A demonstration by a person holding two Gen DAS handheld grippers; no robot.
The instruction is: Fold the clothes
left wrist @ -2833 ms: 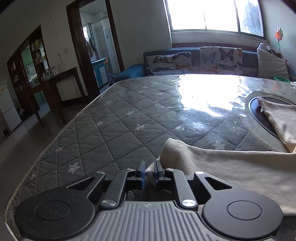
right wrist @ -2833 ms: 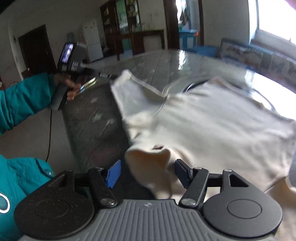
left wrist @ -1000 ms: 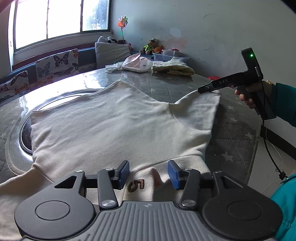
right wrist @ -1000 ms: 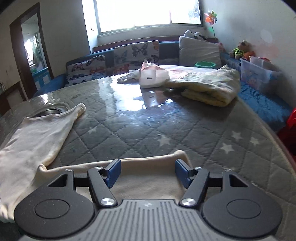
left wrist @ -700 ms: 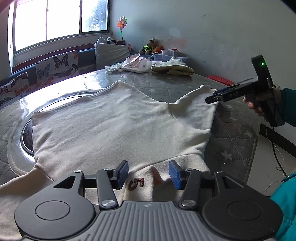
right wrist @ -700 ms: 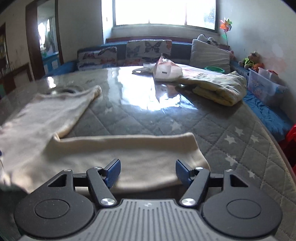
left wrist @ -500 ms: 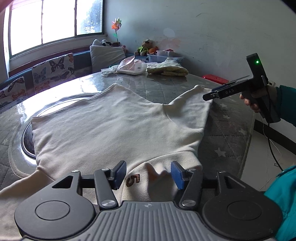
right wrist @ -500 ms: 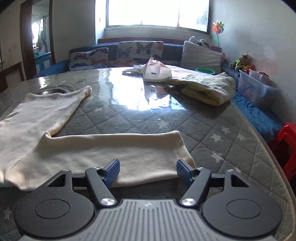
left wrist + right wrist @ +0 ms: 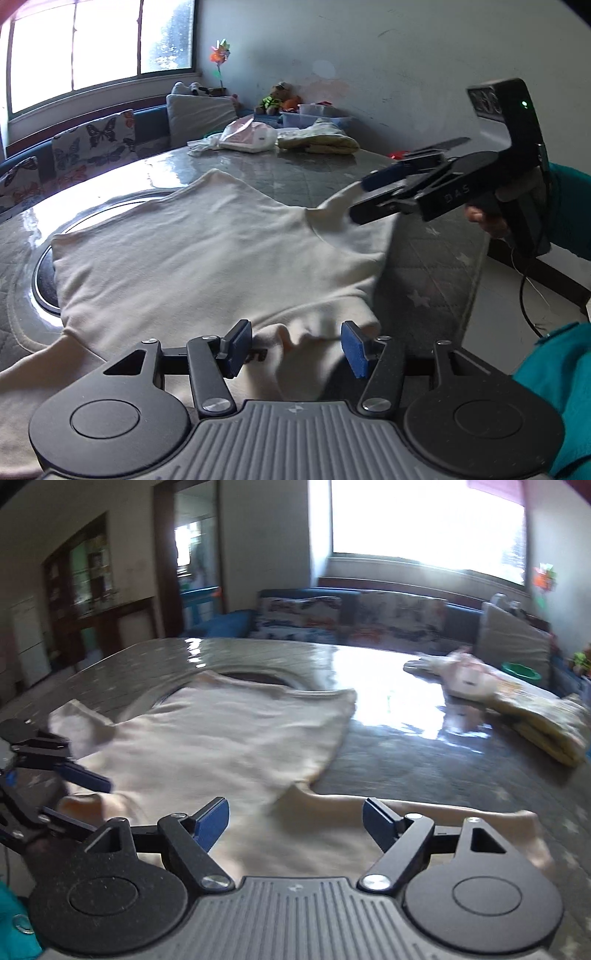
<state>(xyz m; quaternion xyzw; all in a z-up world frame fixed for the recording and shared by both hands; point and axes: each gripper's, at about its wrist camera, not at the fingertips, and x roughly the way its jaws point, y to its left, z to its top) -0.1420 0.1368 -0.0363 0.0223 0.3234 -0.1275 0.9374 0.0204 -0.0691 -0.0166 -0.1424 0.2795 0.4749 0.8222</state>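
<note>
A cream long-sleeved top (image 9: 207, 254) lies spread flat on the grey quilted table (image 9: 436, 280). My left gripper (image 9: 295, 345) is open over its neck edge, with a fold of cloth bunched between the blue pads. My right gripper (image 9: 295, 821) is open and empty just above the right sleeve (image 9: 424, 834). In the left wrist view the right gripper (image 9: 373, 195) hovers over the sleeve end, jaws apart. In the right wrist view the left gripper (image 9: 70, 786) is at the far left by the collar, and the top (image 9: 236, 734) reaches toward the window.
A folded yellowish blanket (image 9: 546, 720) and a pink-white bag (image 9: 465, 675) sit at the table's far right. A round dark inset (image 9: 40, 280) lies under the top's hem. A sofa with butterfly cushions (image 9: 369, 620) stands behind the table. The table edge (image 9: 476, 295) is near my right hand.
My right gripper swung left toward the body of the top and now hangs over the sleeve. My left gripper stayed at the collar, still open, and the cloth there bunched up a little.
</note>
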